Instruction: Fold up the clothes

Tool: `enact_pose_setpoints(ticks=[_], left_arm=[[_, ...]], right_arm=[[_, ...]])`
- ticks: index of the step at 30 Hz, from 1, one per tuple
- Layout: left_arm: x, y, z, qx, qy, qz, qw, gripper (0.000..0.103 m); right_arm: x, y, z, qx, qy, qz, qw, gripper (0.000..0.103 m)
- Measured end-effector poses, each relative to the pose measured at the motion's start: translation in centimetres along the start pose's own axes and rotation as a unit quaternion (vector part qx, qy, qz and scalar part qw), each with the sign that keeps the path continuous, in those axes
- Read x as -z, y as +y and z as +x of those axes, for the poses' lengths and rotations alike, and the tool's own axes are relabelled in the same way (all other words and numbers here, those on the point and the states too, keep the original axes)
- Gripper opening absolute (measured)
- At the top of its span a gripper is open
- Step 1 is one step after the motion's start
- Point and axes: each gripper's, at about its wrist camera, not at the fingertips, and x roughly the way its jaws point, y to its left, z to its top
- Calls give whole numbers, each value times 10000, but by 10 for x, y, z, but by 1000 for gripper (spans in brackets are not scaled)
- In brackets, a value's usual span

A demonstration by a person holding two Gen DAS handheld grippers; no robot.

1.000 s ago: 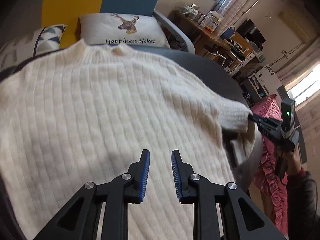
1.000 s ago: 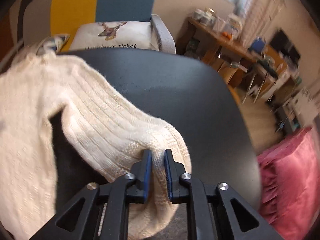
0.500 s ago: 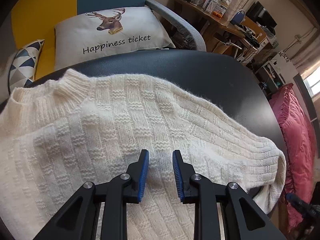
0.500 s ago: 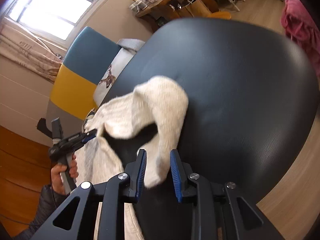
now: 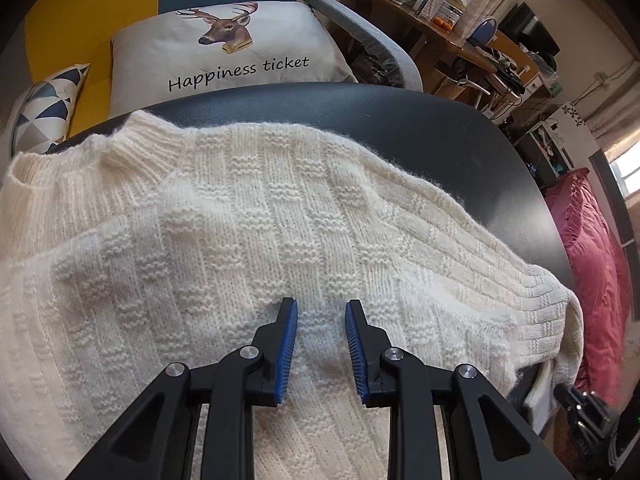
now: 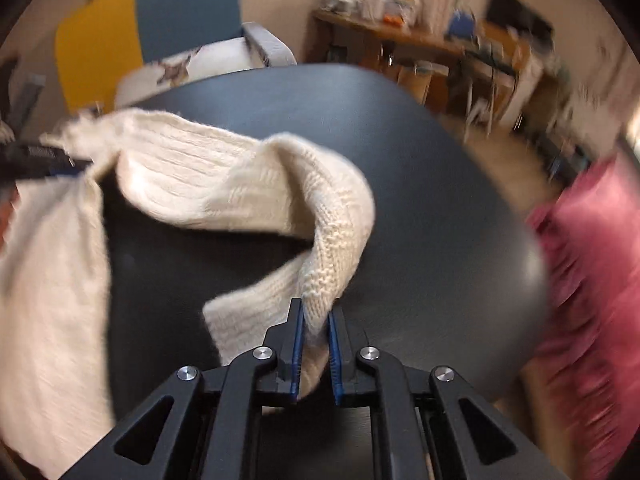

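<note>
A cream knitted sweater (image 5: 240,260) lies spread on a dark round table (image 5: 440,132). My left gripper (image 5: 321,308) points down at the sweater's body near the right shoulder. Its jaws stand a little apart and nothing is pinched between them. In the right wrist view the left gripper (image 6: 60,166) shows at the left edge, against the sweater. The right sleeve (image 6: 332,216) arcs up off the table (image 6: 440,200). Its cuff hangs between the blue pads of my right gripper (image 6: 316,308), whose jaws are closing and pinch the knit.
Behind the table is a yellow and blue sofa with a deer cushion (image 5: 224,52) and a triangle-patterned cushion (image 5: 44,112). A cluttered wooden desk (image 5: 440,20) stands at the back right. Pink bedding (image 5: 588,260) lies beyond the table's right edge.
The left gripper came down closer over the sweater's body, then held still. The right gripper's jaws widened around the sleeve end, then narrowed onto the cuff as that view swung round.
</note>
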Motion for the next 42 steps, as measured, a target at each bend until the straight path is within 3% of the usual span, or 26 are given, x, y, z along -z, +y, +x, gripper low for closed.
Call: enact_pose_setpoints(ticks=[3,5,9,12,15,16,17,18,19,21,22,26,31,34,35,36,37,38,40,41,42], left_arm=[[1,1,0,38,-13,4,10000,26],[1,2,0,56,-10,-16,10000,26],[1,-1,1,-4,-2,29,10000,26],[0,-5,2,-94,43,151,9998,27],[-2,-7,3,-139,88,277,9995,27],[-2,-8,4,-161,101,317,9993,28],[-2,-9,4,-187,112,356,9991,28],[-3,-10,4,-215,120,385,9990,28],[-3,-12,5,-245,126,407,9988,29],[-4,-15,5,-306,131,453,9984,30],[-4,-16,5,-327,131,481,9982,32],[-3,-23,6,-428,123,592,9973,38],[-3,-24,7,-407,114,603,9973,43],[-3,-25,7,-364,103,607,9974,46],[-3,-25,7,-357,99,617,9974,47],[-4,-26,7,-351,92,624,9974,48],[-4,-26,7,-345,83,627,9974,49],[-4,-27,7,-346,78,637,9973,50],[-3,-28,7,-350,68,684,9970,51],[-3,-28,7,-350,61,712,9968,51],[-2,-29,7,-352,53,739,9966,51]], right_arm=[[-11,-21,-5,656,61,-558,9963,10],[-16,-38,6,725,262,-630,9950,10],[-22,-75,28,81,528,-67,9985,20],[-13,-96,16,-346,484,415,9974,22],[8,-120,-10,-959,236,1381,9855,22],[19,-134,-15,-1458,111,2081,9671,22],[34,-142,-13,-1996,-12,2761,9402,24],[49,-149,-9,-2520,-133,3410,9056,27],[63,-156,-5,-3023,-252,4031,8634,28],[93,-170,3,-3949,-485,5168,7581,29],[102,-171,7,-4093,-613,5456,7287,29],[118,-165,27,-3876,-628,6339,6663,30],[117,-176,58,-3674,-640,6805,6308,31],[114,-174,78,-3351,-316,7149,6129,32],[108,-175,80,-3181,-302,7013,6373,32],[101,-175,81,-2991,-308,6823,6664,25],[89,-174,78,-2772,-355,6484,7081,15],[77,-175,71,-2583,-433,6144,7442,12],[52,-176,56,-2202,-594,5433,8080,7],[40,-177,48,-2002,-673,5054,8366,7],[28,-179,35,-1866,-850,4713,8578,7]])
